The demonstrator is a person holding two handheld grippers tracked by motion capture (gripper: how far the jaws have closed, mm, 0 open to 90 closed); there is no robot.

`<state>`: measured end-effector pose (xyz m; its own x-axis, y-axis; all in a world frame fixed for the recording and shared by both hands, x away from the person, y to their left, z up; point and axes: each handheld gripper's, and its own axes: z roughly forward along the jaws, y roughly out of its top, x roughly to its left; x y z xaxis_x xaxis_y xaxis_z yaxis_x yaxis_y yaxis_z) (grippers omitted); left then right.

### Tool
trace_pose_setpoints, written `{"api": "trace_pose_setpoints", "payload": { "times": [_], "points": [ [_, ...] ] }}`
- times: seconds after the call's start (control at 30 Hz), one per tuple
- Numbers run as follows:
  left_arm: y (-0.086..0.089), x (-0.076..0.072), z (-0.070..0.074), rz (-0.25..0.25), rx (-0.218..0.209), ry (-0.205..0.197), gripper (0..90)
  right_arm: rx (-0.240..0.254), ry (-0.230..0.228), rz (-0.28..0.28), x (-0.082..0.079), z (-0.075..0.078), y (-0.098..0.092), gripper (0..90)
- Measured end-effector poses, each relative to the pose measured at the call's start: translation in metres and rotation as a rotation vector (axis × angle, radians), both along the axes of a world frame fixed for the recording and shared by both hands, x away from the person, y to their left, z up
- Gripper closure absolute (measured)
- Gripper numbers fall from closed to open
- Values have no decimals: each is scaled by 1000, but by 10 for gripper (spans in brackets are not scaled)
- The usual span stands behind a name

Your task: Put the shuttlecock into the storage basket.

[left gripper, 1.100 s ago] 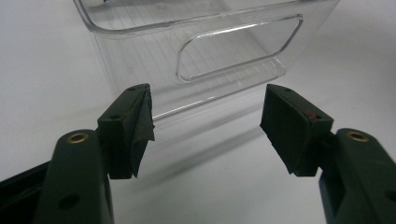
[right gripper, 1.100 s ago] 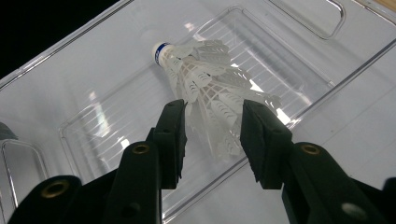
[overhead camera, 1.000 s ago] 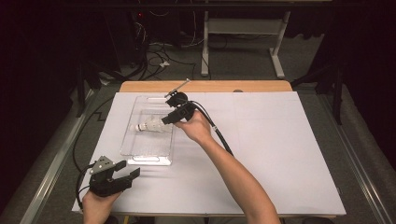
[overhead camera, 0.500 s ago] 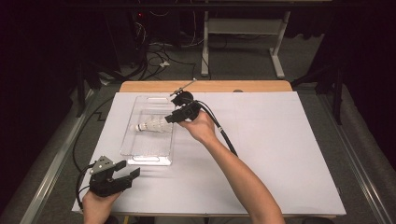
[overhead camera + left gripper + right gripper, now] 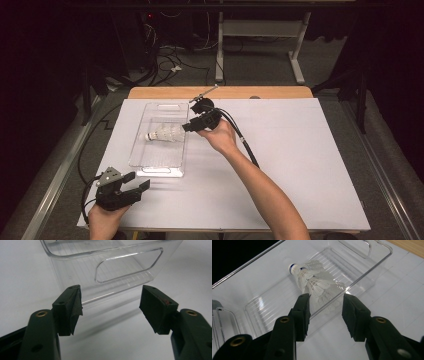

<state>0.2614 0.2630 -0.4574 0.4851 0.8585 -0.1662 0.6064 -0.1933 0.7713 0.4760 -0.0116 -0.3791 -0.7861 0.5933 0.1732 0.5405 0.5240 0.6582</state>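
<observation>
White table (image 5: 310,165); unlabelled shuttlecocks (image 5: 165,134)

gripper (image 5: 325,315) parted | shuttlecocks (image 5: 318,285) beyond tips | in clear tray (image 5: 372,265)

1. the right gripper (image 5: 186,127) sat just left of centre in the high view, its jaws pointing toward the left of the frame and standing apart with nothing pressed between the pads.
2. the right forearm ran up from the bottom edge, right of centre, slanting to the upper left.
3. the left gripper (image 5: 139,181) lay at the lower left, jaws spread wide and pointing right.
4. the left hand (image 5: 104,218) gripped it from the bottom edge.
</observation>
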Motion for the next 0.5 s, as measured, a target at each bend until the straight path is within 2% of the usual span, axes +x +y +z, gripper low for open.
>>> {"api": "trace_pose_setpoints", "payload": {
  "times": [0.5],
  "points": [
    [0,0,0,2,1,-1,349,11,0,-29,-1,-5,-17,578]
  ]
}}
